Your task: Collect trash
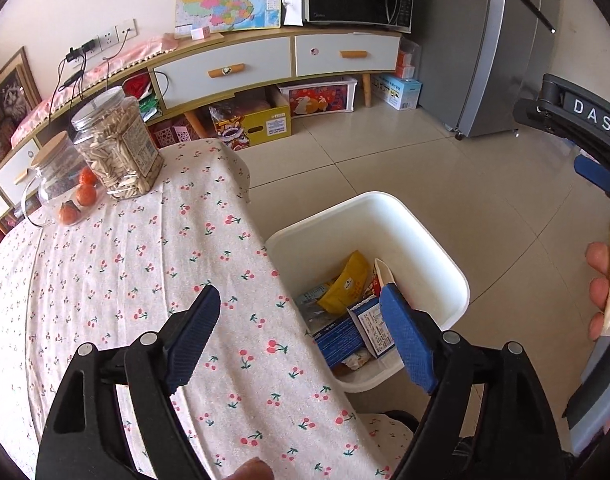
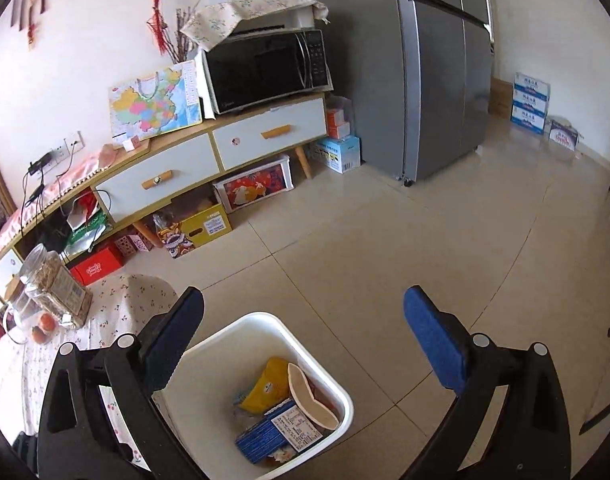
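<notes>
A white trash bin point(image 1: 425, 232) point(image 2: 265, 318) stands on the tiled floor against the table's edge. In it lie a blue carton point(image 1: 341, 336) point(image 2: 265, 436), a yellow wrapper point(image 1: 345, 284) point(image 2: 269, 384), a cream paper container point(image 2: 309, 400) and other scraps. My left gripper point(image 1: 299, 296) hangs open over the table's edge and the bin's near side, nothing between its fingers. My right gripper point(image 2: 305, 296) is open and empty above the bin. A person's fingers point(image 1: 599, 280) show at the right edge of the left wrist view.
The table wears a cherry-print cloth point(image 1: 125, 280). A jar of seeds point(image 1: 117, 148) and a glass jar with oranges point(image 1: 61, 188) stand at its far end. Beyond are a sideboard with a microwave point(image 2: 265, 68), boxes beneath it, and a grey fridge point(image 2: 437, 60).
</notes>
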